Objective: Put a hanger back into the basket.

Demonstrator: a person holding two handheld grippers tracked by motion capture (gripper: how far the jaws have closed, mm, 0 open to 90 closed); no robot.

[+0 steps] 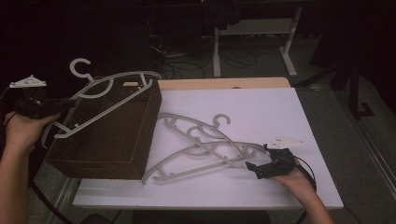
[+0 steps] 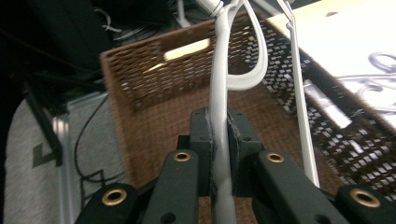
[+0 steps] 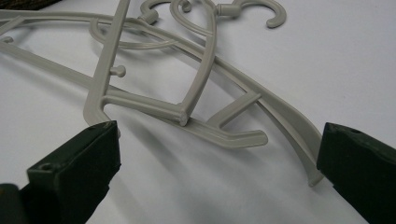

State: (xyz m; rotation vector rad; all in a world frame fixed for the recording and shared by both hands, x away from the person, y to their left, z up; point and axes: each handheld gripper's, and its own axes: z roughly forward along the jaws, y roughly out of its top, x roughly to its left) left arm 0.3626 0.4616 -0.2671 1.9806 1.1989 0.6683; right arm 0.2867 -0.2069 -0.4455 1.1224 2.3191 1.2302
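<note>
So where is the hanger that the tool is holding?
In the high view, the pale grey plastic hanger hangs over the brown woven basket at the table's left, pinched in the left tool.

I'm seeing one grey hanger (image 1: 109, 91) hanging tilted over the brown wicker basket (image 1: 112, 140) at the left; more grey hangers (image 1: 201, 144) are lying tangled flat on the white table (image 1: 261, 112) just right of it.

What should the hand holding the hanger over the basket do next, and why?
Probably lower it and let go. The left gripper is shut on a hanger that hangs right over the open wicker basket, so a small drop would land it inside. The right gripper is open by the hangers on the table, ready for the next.
</note>
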